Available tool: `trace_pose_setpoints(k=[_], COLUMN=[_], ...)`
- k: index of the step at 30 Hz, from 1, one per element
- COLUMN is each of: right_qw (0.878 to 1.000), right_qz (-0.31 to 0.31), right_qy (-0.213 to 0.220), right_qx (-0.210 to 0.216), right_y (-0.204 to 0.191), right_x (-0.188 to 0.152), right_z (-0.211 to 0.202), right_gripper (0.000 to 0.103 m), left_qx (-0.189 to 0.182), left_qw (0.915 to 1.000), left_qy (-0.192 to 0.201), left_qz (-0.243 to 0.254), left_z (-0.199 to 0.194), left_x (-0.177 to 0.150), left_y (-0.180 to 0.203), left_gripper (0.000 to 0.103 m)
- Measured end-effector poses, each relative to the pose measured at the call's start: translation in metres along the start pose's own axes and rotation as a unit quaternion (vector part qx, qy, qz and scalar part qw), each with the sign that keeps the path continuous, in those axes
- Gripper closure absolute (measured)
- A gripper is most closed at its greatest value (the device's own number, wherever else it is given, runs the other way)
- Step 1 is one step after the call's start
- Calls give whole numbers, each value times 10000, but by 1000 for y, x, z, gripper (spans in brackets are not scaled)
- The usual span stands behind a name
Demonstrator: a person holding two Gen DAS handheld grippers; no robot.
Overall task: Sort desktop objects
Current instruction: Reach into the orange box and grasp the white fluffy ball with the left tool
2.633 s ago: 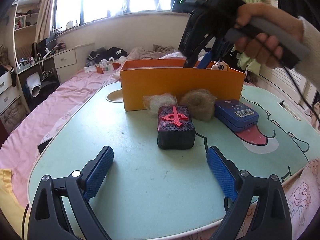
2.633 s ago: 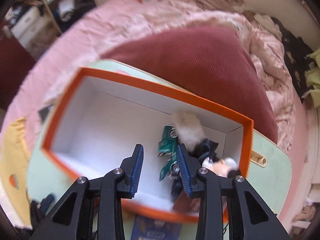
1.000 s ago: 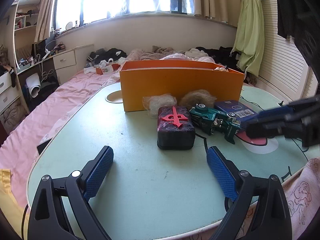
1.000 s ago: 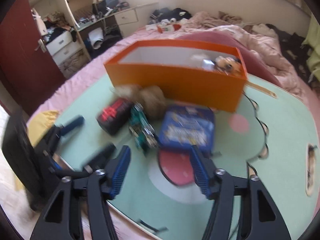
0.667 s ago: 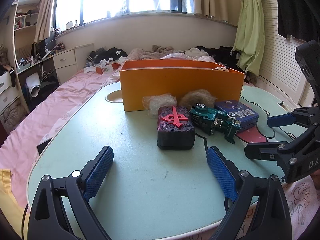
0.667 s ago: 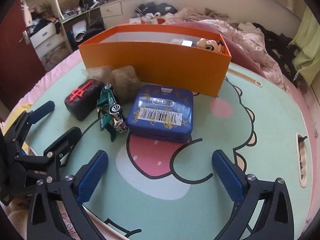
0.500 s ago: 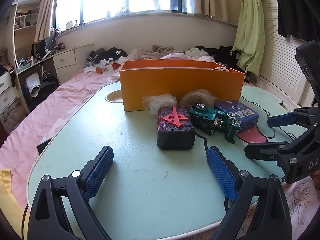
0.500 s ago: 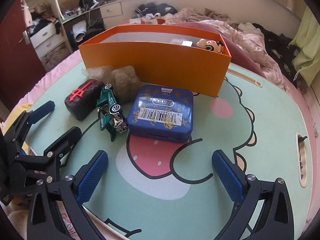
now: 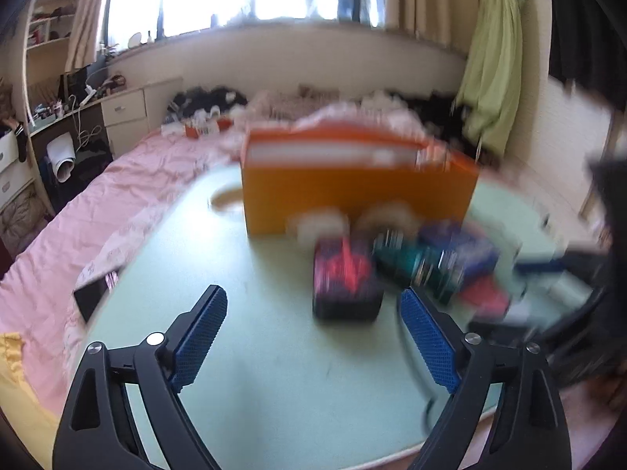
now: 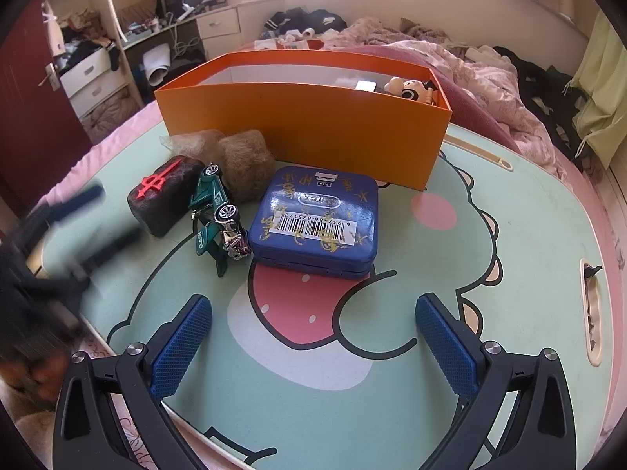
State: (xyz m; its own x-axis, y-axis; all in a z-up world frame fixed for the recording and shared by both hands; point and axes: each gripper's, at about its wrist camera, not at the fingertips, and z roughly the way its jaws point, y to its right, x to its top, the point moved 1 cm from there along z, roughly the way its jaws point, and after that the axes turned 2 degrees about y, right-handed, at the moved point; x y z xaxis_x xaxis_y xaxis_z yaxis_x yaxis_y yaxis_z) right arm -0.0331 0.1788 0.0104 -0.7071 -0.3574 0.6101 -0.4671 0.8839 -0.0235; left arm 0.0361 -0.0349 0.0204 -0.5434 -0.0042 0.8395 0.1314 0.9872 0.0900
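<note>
An orange box (image 10: 305, 125) stands at the back of the green table (image 10: 509, 235); it also shows blurred in the left wrist view (image 9: 352, 196). In front of it lie a dark block with a red mark (image 10: 164, 192), a green toy car (image 10: 219, 215), a blue tin (image 10: 317, 223) and two fuzzy balls (image 10: 243, 156). The block (image 9: 345, 282), car (image 9: 411, 270) and tin (image 9: 458, 246) are blurred in the left wrist view. My left gripper (image 9: 313, 337) is open and empty, short of the block. My right gripper (image 10: 313, 337) is open and empty, short of the tin.
A cartoon figure (image 10: 411, 90) and other small items lie in the box's right end. A pink bed (image 9: 78, 211) surrounds the table. A black phone (image 9: 94, 293) lies at the table's left edge. Drawers and shelves (image 10: 102, 66) stand far left.
The left wrist view has turned blurred and shifted: the left gripper is moving, with the objects now further right in its view. The right gripper has stayed still and open.
</note>
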Motion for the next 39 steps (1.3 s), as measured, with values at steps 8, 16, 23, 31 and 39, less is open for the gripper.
trace_pose_setpoints(k=[8,16,23,31,39], right_qw=[10000,10000,9999,10000,9999], right_qz=[7,15,23,23,21], right_qy=[17,43,68,67,67], right_qx=[13,36,73,70,72], right_y=[-1,-1,-1,-1,1], right_x=[1,2,1,1,1], right_z=[-1,0,0,0,1], right_gripper=[0,0,0,0,0], left_qx=[-698,-820,-882,-1601,-1741], left_qw=[9921,9437,9314,9529,9645], left_qy=[-1039,-3115,-3328,-2215,-1533], left_qz=[-107,-748,-1183,-1316,-1261], left_z=[69,211,230,133,39], left_x=[139,149,130,146,104], left_y=[30,60,58,19,-23], left_gripper=[38,55,74,97,102])
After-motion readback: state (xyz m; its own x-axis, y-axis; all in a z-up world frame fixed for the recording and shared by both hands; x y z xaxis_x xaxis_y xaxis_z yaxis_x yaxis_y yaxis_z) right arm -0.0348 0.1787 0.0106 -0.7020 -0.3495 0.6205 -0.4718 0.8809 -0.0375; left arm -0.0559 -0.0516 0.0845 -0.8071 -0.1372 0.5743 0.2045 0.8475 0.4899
